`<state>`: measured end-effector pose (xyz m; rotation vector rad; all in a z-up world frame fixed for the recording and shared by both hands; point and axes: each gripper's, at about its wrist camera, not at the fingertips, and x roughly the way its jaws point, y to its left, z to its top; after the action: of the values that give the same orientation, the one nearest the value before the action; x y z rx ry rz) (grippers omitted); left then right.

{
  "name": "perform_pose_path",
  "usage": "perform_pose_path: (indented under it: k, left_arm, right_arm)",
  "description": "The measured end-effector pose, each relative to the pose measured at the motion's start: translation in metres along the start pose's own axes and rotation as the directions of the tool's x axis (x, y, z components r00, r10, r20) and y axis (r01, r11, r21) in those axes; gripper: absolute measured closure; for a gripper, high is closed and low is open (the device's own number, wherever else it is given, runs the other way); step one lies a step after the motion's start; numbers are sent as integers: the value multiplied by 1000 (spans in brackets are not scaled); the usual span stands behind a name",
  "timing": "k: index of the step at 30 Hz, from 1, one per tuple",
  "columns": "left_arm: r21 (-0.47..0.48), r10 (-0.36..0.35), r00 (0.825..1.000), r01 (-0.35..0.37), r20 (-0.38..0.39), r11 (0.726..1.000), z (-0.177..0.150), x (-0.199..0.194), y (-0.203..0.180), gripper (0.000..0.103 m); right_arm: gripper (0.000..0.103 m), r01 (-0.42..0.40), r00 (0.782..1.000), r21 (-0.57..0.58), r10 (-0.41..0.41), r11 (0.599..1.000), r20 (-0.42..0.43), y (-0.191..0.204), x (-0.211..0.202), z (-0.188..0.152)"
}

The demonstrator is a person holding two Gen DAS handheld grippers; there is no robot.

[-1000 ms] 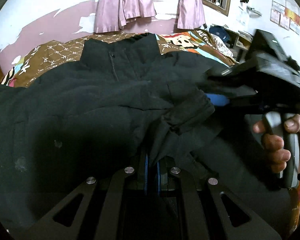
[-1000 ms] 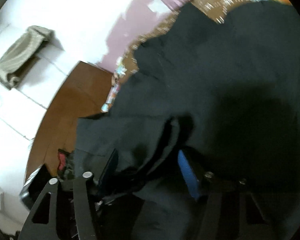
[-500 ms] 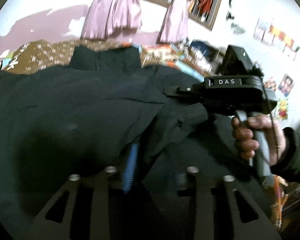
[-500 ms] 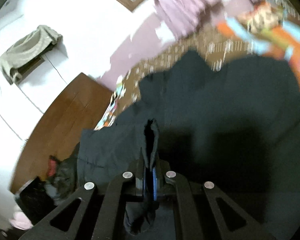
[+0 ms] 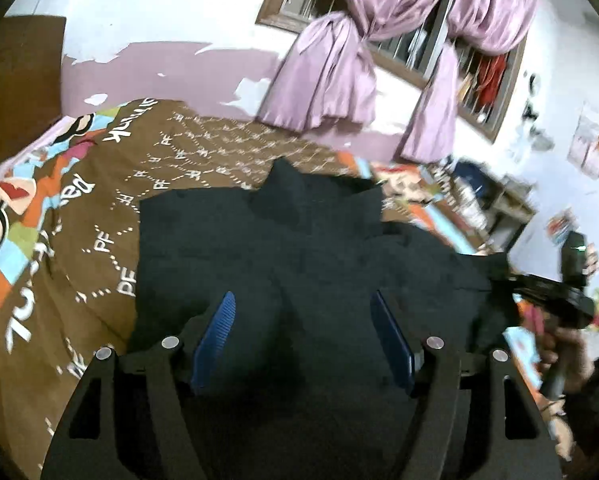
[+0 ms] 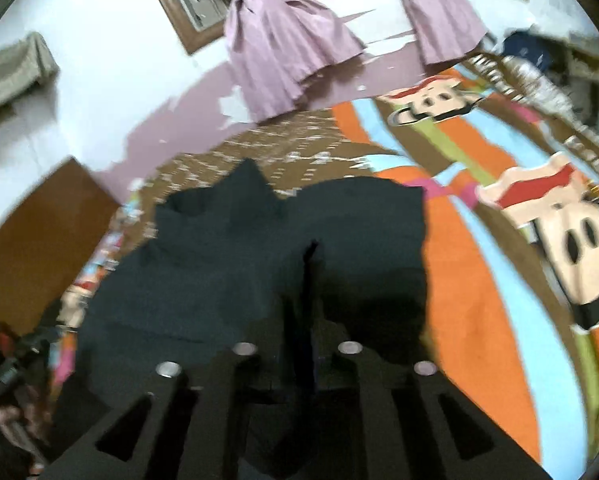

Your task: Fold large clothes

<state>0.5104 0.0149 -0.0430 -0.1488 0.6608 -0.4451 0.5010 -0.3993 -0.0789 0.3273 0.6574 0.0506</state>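
While the black jacket [image 5: 299, 248] lay spread on the bed's cartoon-print bedspread [image 5: 79, 220], the left gripper [image 5: 303, 336] hovered above it, jaws wide and empty; the right gripper [image 6: 305, 300] had its jaws pinched on a fold of the jacket.

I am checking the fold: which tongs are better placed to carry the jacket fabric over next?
Right. The right tongs are shut on a fold of the black jacket. The left tongs stand open above the cloth and hold nothing, so they would first need to grasp.
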Motion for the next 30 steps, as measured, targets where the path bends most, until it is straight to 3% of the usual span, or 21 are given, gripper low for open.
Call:
perform_pose_path:
  k: [1, 2, 3, 7, 10, 15, 18, 21, 30]
  left_arm:
    - [8, 17, 1000, -17, -15, 1000, 3, 5, 1, 39]
    - [25, 47, 998, -46, -44, 999, 8, 16, 1, 39]
    - [37, 57, 996, -55, -64, 998, 6, 21, 1, 39]
    - [99, 65, 989, -52, -133, 994, 2, 57, -3, 38]
    - [132, 75, 983, -53, -169, 990, -17, 76, -4, 38]
    - [242, 183, 958, -128, -221, 962, -41, 100, -13, 37]
    - [309, 246, 948, -176, -204, 935, -55, 109, -19, 36]
    - [362, 276, 949, -206, -154, 909, -72, 110, -23, 35]
    - [438, 355, 927, -271, -120, 857, -87, 121, -30, 35]
  right_arm:
    - [62, 36, 999, -18, -36, 999, 18, 6, 0, 3]
    - [45, 62, 996, -42, -59, 997, 60, 12, -4, 4]
    - [41, 65, 995, -67, -60, 996, 84, 19, -5, 5]
    - [41, 23, 997, -204, -9, 979, 71, 52, 7, 5]
    - [40, -36, 999, -305, 29, 952, -26, 76, 34, -9]
    - [33, -38, 987, -380, -25, 924, -159, 85, 80, -40]
    - [32, -71, 984, -357, 6, 932, -180, 74, 86, -49]
    - [32, -74, 983, -381, 2, 922, -186, 73, 89, -57]
    - [32, -46, 983, -403, -30, 914, -182, 76, 97, -62]
